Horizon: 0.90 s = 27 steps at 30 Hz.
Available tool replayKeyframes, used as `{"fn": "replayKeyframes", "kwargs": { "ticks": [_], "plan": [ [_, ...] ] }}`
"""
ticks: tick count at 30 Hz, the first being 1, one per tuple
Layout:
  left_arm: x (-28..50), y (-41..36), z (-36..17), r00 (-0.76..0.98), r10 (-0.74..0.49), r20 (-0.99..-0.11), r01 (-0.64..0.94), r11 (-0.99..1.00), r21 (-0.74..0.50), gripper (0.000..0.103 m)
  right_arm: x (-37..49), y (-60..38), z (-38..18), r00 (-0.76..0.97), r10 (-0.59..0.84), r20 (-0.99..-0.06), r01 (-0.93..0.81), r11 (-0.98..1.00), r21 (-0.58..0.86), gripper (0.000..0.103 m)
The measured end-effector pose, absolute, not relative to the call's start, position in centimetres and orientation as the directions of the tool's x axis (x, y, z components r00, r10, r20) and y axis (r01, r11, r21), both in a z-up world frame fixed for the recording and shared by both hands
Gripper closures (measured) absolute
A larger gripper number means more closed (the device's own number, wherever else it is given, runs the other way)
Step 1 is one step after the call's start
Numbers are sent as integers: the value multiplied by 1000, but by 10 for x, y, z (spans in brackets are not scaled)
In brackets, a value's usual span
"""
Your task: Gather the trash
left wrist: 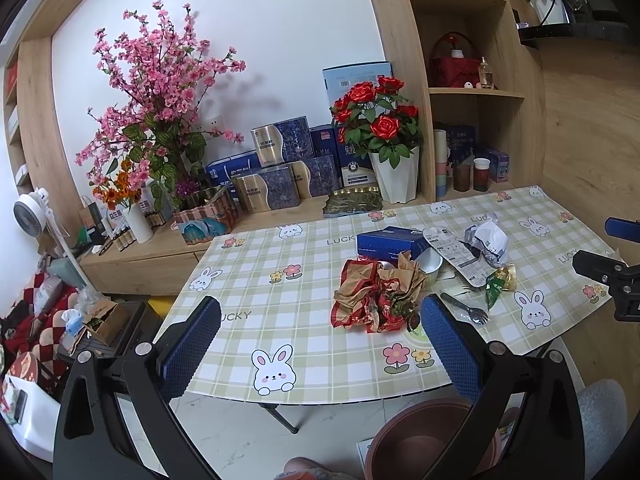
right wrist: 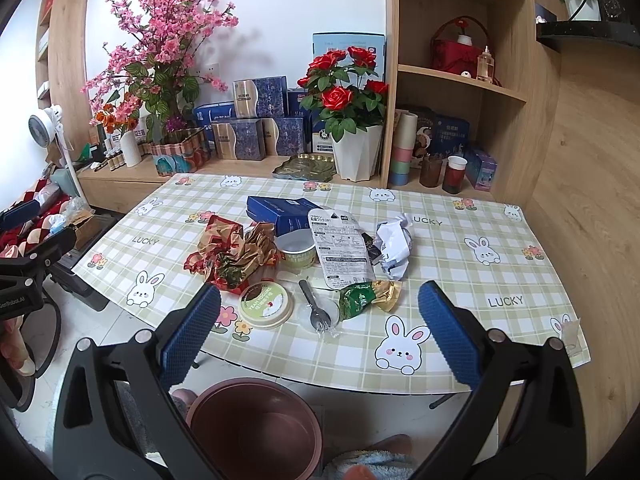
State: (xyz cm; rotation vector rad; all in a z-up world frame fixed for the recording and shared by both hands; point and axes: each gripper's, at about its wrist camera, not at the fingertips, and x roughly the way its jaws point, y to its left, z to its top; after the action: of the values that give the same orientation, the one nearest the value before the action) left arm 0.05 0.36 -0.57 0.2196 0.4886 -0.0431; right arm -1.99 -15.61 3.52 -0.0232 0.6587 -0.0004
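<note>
- Wooden shelving [right wrist: 460,76] is standing behind a table [right wrist: 460,280] covered in a checked rabbit-print cloth; boxes, flower pots and cups are crowding the shelf ledge along the table's far edge.
- Trash is lying in a cluster around the table's middle, toward the near edge: a crumpled red-and-gold wrapper [right wrist: 228,252], a blue box [right wrist: 284,212], a cup [right wrist: 298,252], a printed card [right wrist: 340,240], a crumpled white paper [right wrist: 394,246], a green-gold wrapper [right wrist: 366,296], a plastic fork [right wrist: 316,310] and a round lid [right wrist: 266,304].
- In the left wrist view the lid is almost wholly hiding behind the right finger, and the cup is showing only partly behind the red-and-gold wrapper [left wrist: 376,300].
- The print on the card is too small to read.
- A brown bin [right wrist: 256,424] is sitting on the floor just beside the table's near edge, its lower part cut off by the frame.
- The left gripper [left wrist: 320,344] is hovering over the near edge, fingers spread wide and holding nothing.
- The right gripper [right wrist: 320,332] is hovering above the near edge too, fingers wide apart and empty, with the lid and fork showing between them.
- Slippered feet are peeking in at the bottom, mostly cut off.
</note>
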Motion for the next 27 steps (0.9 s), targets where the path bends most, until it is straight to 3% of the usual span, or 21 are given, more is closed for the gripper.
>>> {"fn": "replayKeyframes", "kwargs": {
  "ticks": [27],
  "plan": [
    [0, 3, -5, 883, 13, -470, 91, 976, 198, 5, -21, -155, 35, 792, -9, -610, -8, 1000, -24, 6]
  ]
}}
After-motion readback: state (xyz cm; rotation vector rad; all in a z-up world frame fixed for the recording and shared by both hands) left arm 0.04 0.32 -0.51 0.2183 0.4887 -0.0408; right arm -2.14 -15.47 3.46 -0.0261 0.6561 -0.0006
